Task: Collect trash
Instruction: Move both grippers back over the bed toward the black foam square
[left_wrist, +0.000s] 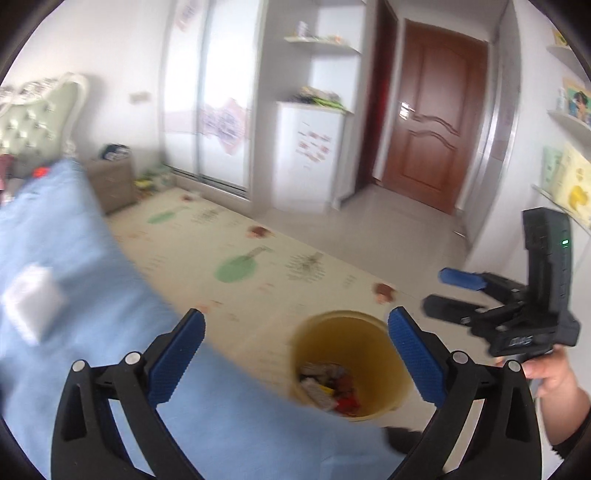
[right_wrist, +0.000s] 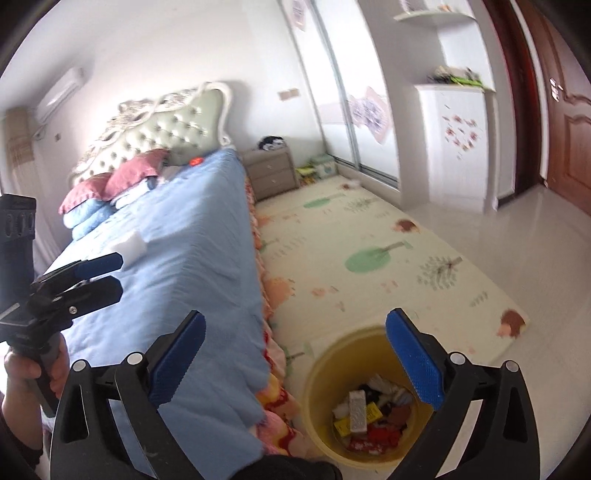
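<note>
Both tongs are released and empty: the left gripper (left_wrist: 295, 325) and the right gripper (right_wrist: 295, 328). The yellow bin (right_wrist: 321, 373) of trash (right_wrist: 373, 413) stands just below and between them. A white block (right_wrist: 131, 240) lies ahead on the blue bedcover (right_wrist: 184, 240); it is best approached squarely, jaws wide. No writing is legible.

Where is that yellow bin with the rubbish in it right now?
The yellow bin stands on the floor beside the bed, at the near edge of the play mat. In both views it sits low and right of centre.
</note>
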